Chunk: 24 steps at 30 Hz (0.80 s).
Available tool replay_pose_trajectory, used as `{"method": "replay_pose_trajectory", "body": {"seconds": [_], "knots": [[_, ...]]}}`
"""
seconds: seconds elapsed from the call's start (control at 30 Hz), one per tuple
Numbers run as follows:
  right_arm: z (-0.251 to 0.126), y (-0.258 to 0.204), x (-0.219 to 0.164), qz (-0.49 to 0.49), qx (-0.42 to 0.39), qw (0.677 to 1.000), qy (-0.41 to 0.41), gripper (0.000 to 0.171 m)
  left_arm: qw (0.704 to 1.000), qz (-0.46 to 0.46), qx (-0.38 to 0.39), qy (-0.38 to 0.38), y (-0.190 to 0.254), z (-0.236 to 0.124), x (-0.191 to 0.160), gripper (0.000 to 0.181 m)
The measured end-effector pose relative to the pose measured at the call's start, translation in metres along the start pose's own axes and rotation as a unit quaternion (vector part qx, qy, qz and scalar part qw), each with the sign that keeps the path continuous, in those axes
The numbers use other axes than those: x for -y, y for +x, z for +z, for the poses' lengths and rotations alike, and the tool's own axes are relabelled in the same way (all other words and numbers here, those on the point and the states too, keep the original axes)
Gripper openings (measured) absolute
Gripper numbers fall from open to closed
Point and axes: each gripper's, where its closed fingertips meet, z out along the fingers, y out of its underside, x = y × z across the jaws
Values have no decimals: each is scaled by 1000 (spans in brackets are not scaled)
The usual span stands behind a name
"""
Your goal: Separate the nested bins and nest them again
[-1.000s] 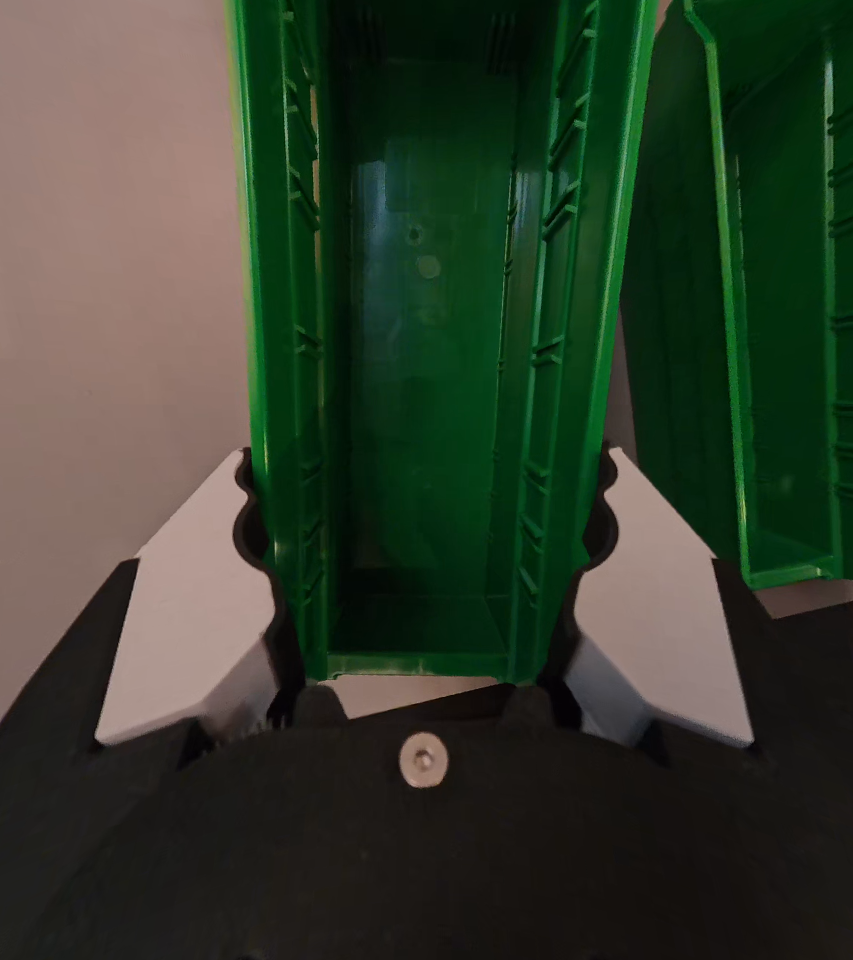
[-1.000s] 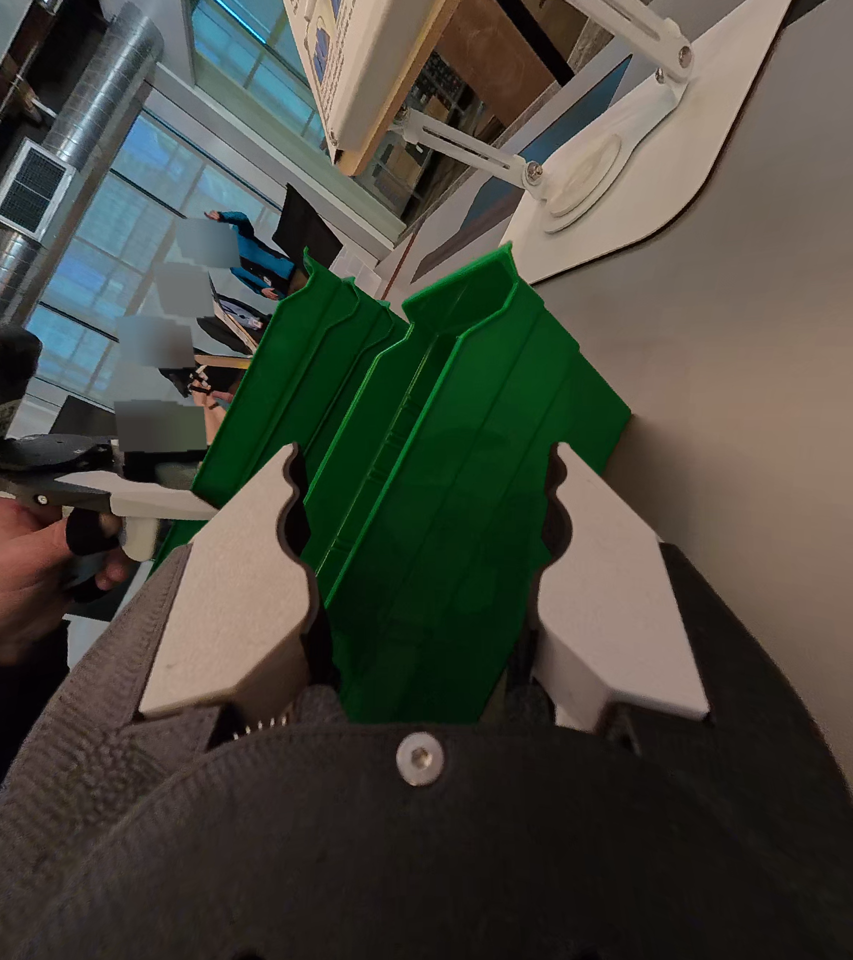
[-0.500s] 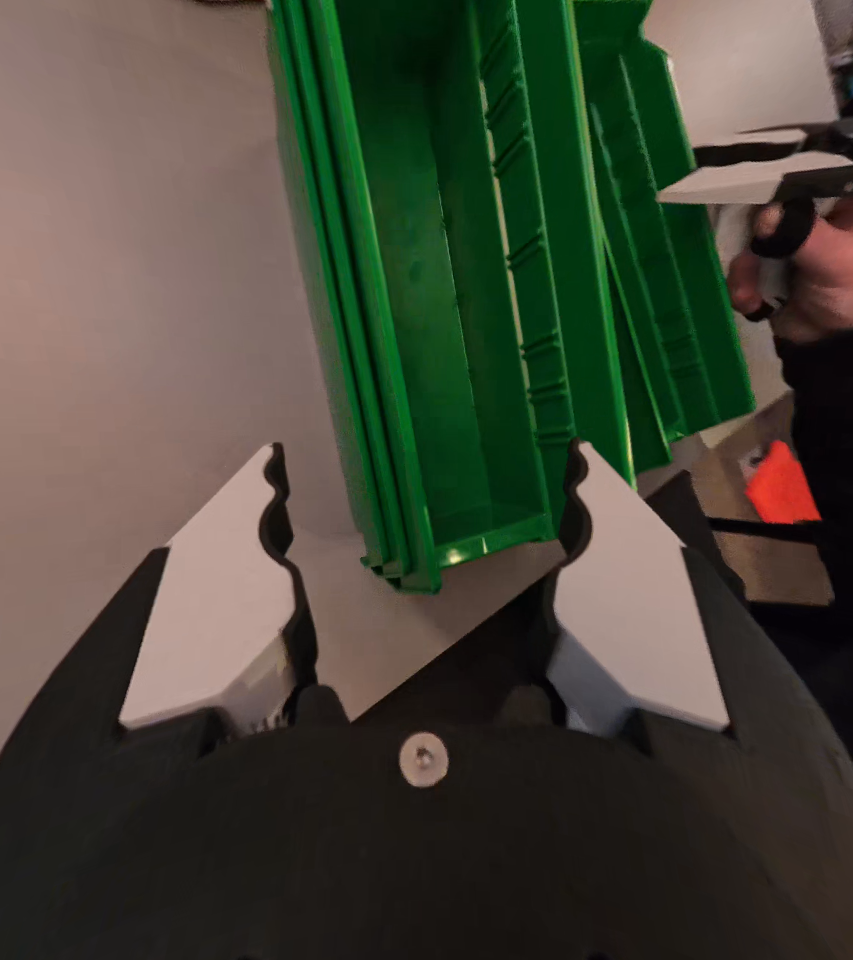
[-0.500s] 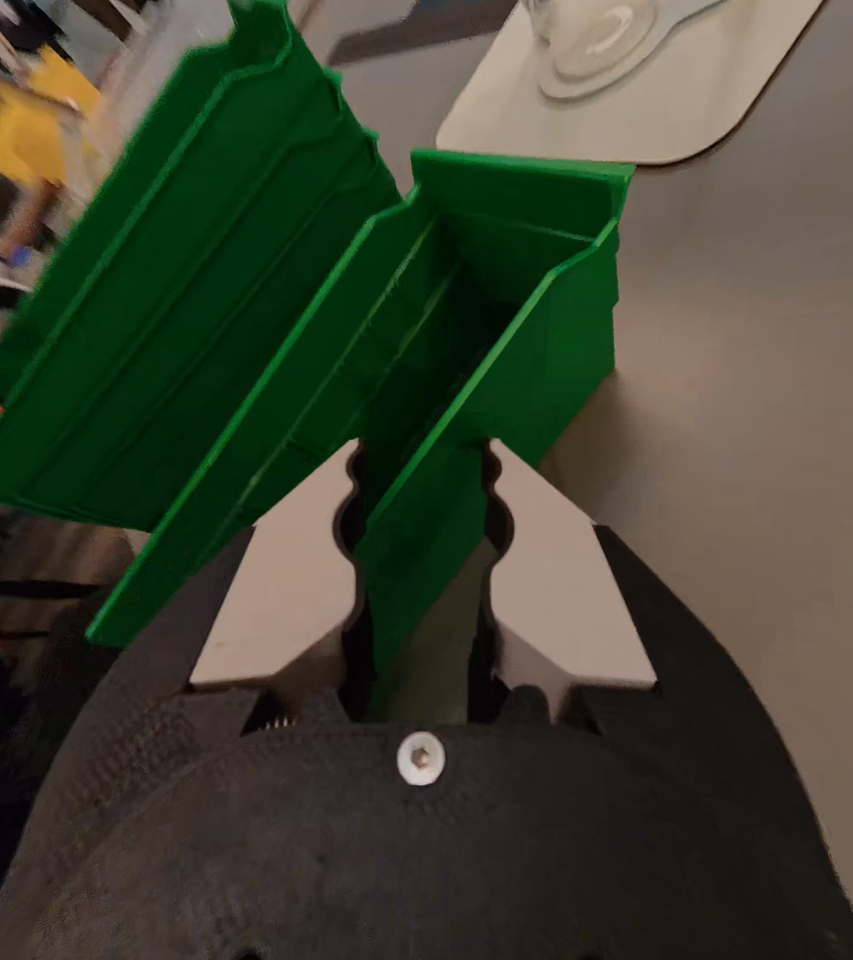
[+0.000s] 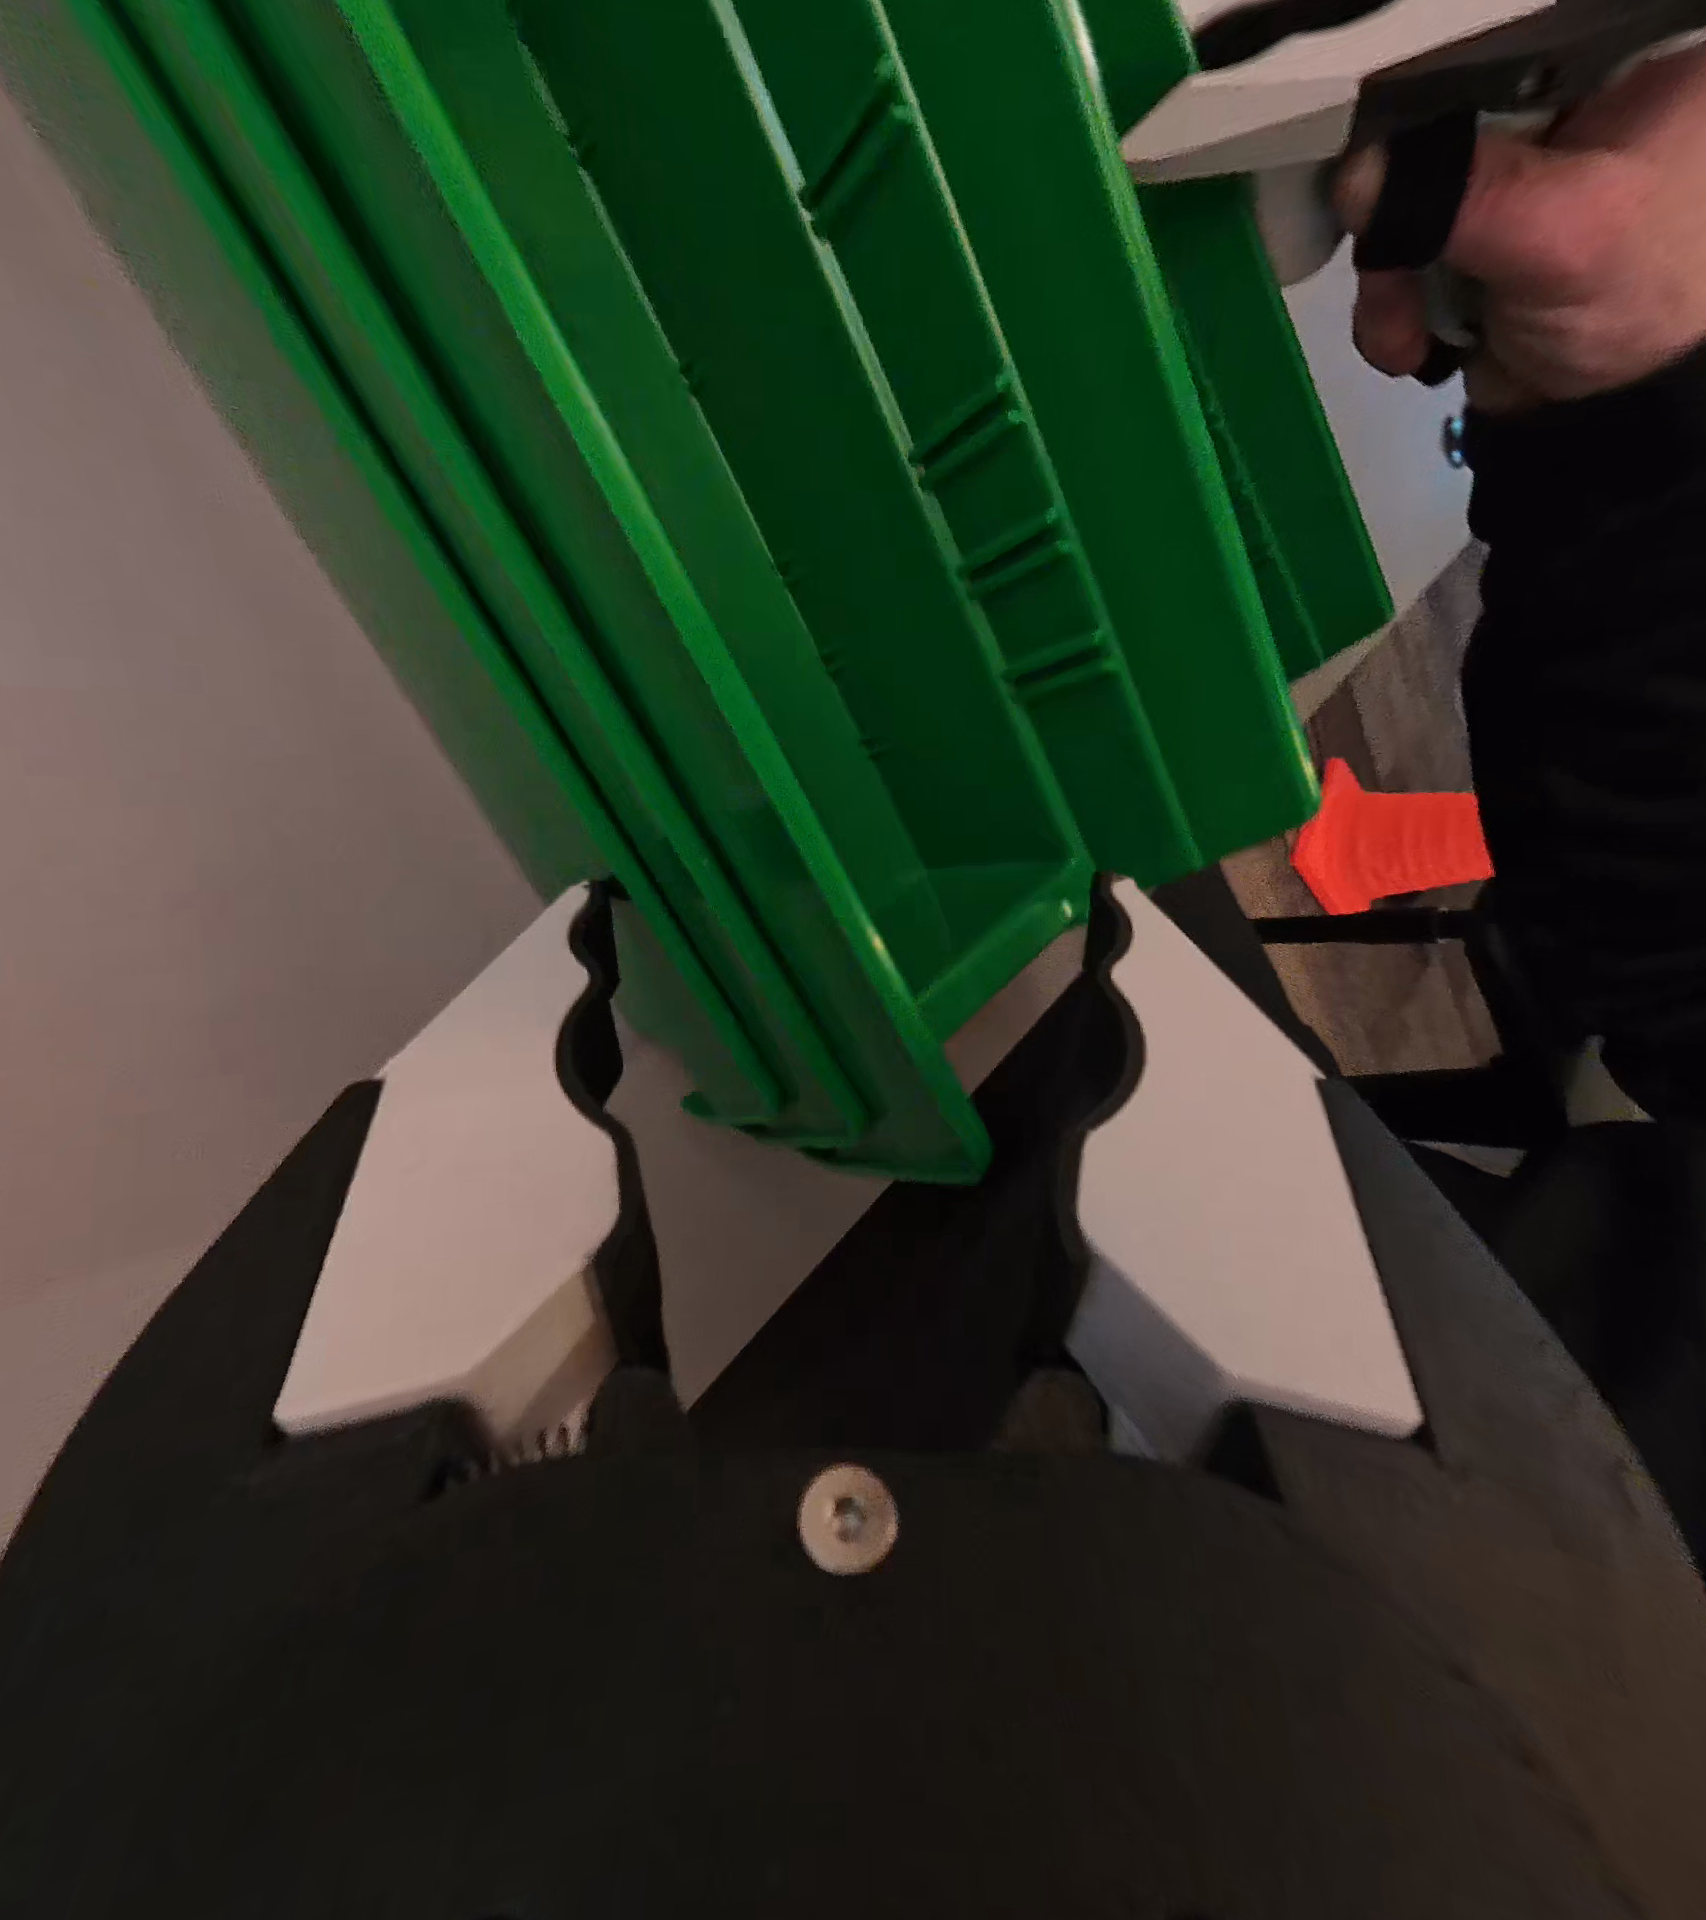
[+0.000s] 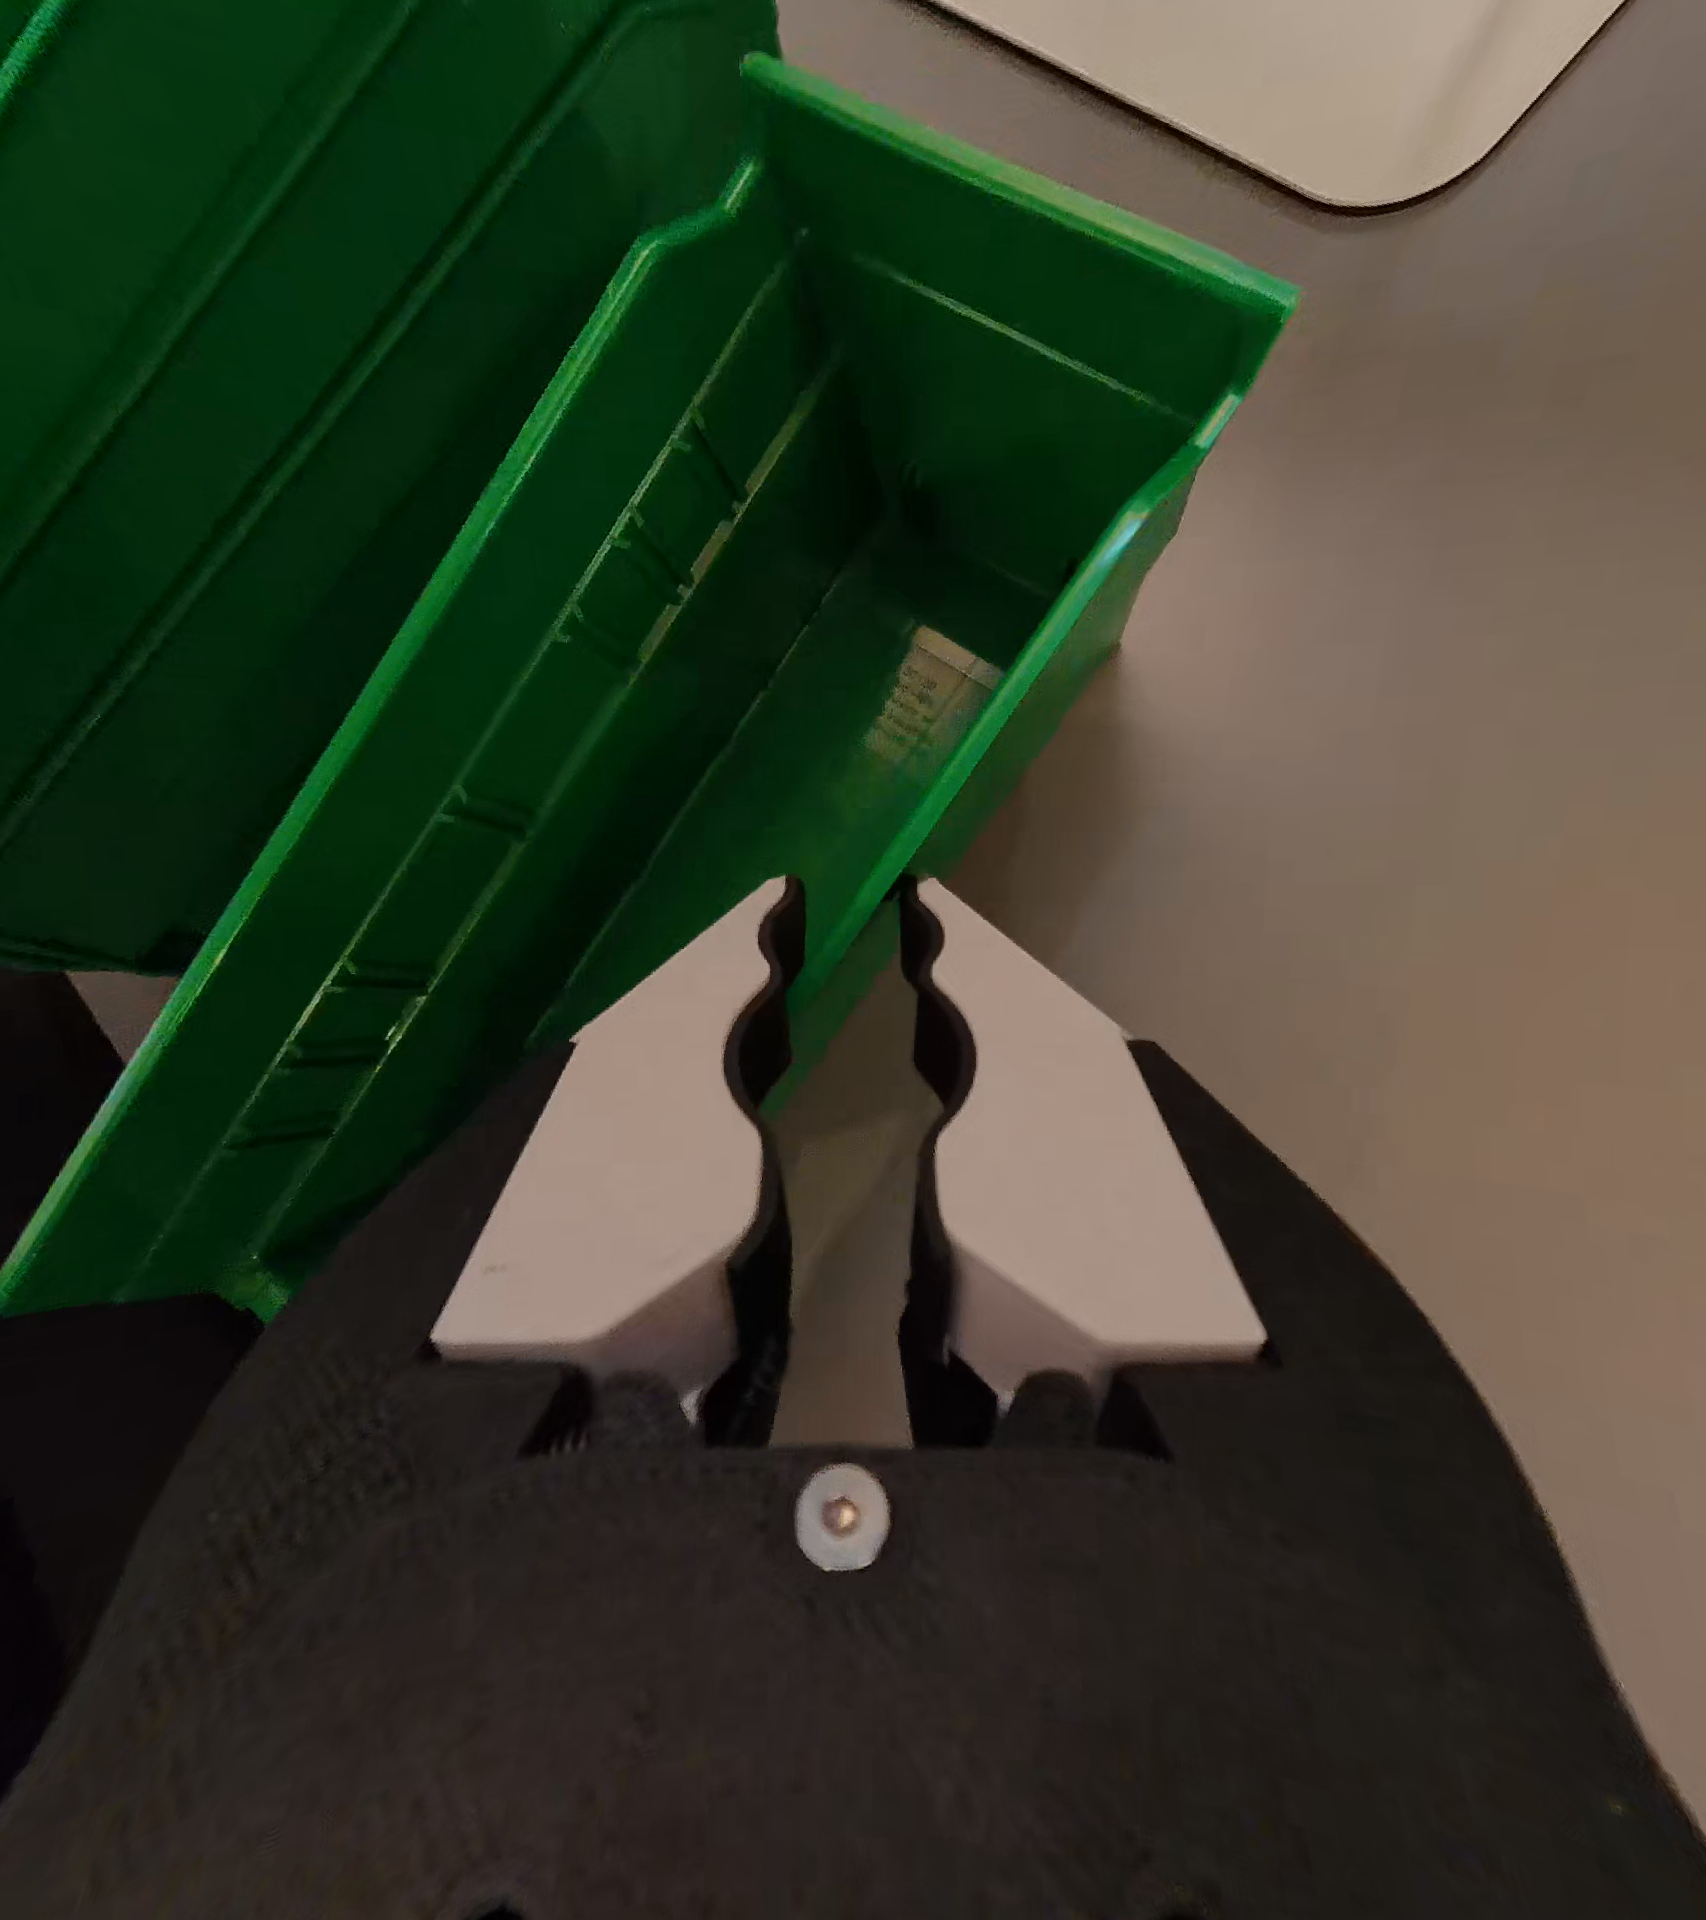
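Note:
Two long green plastic bins are apart. My left gripper [image 5: 849, 904] is shut across the near end of one bin [image 5: 724, 468], which is tilted onto its side wall. My right gripper [image 6: 849, 894] is shut on the thin right side wall of the second bin [image 6: 620, 779], which stands open side up on the grey table [image 6: 1451, 935]. The first bin shows at the upper left of the right wrist view [image 6: 205, 416], next to the second. The second bin [image 5: 1233, 436] and the right gripper with a hand [image 5: 1555, 260] show behind the first in the left wrist view.
A white board [image 6: 1348, 83] lies on the table beyond the bins. An orange object [image 5: 1389, 842] sits past the table edge by a person's dark sleeve [image 5: 1659, 727]. A pale label [image 6: 932, 686] lies on the second bin's floor.
The left gripper's bin has rolled onto its side and swung toward the other bin. The right gripper went from spanning its bin to pinching the side wall, jaws much narrower.

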Motion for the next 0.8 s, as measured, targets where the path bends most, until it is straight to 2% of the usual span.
{"method": "replay_pose_trajectory", "body": {"seconds": [0.07, 0.2, 0.4, 0.43, 0.5, 0.6, 0.63, 0.67, 0.8], "knots": [[-4, 7, -2, -18, -6, 1000, -18, 16, 1000, 9, -11, -5, 11, 9, -4, 88], [-14, 26, -6, -81, -36, 994, -71, 11, 999, 26, -32, -16, 32, 29, -9, 98], [-31, 71, -7, -150, -108, 973, -136, 10, 994, 63, -84, -13, 67, 59, -2, 96], [-34, 78, -3, -148, -124, 972, -131, 27, 993, 69, -96, -20, 73, 65, -2, 96], [-43, 83, 4, -133, -140, 974, -116, 70, 991, 79, -107, -27, 82, 77, -1, 97], [-47, 57, 4, -96, -81, 987, -98, 125, 986, 103, -127, -44, 94, 90, -7, 101], [-47, 47, -2, -86, -66, 988, -108, 136, 985, 114, -125, -43, 95, 92, -8, 101], [-46, 40, -9, -81, -63, 987, -121, 139, 982, 124, -131, -46, 96, 91, -11, 100], [-37, 22, -33, -83, -77, 979, -170, 142, 981, 133, -136, -47, 88, 81, -17, 97]]}}
